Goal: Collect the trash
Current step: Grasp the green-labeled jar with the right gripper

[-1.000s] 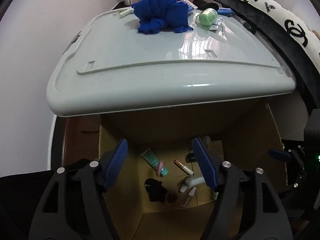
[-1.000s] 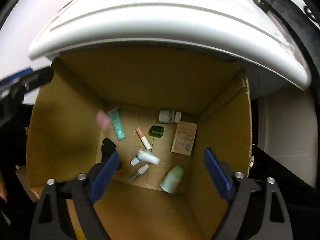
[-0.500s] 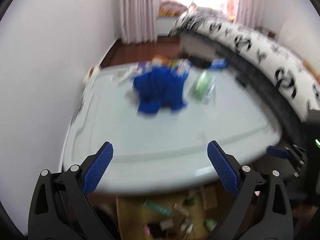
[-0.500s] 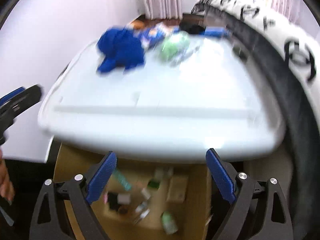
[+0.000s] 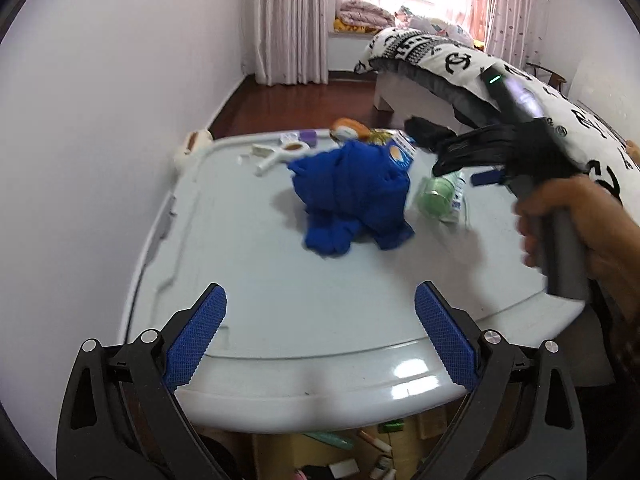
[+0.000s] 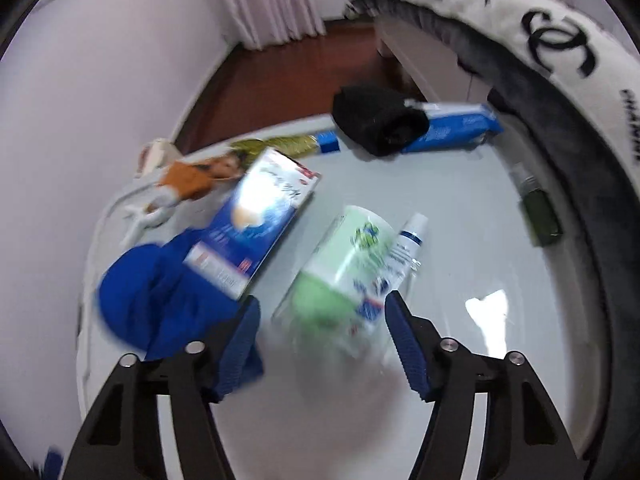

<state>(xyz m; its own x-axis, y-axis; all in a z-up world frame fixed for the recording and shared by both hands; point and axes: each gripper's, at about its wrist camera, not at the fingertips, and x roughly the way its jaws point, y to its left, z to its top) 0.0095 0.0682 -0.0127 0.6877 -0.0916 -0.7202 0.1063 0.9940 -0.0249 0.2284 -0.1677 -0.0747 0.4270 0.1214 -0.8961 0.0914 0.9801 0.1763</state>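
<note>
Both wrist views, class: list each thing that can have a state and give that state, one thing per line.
Left gripper: open, empty, above the near edge of the lid.
Right gripper: open, fingers either side of the green roll.
Green roll: lying on its side.
Blue cloth: crumpled in a heap.
Blue box: lying tilted on the cloth.
White tube: capped, lying flat.
Cardboard box: open, items inside.

Chanel logos, "CHANEL" lettering on bedspread [image 6: 560, 48]; carton print illegible.
</note>
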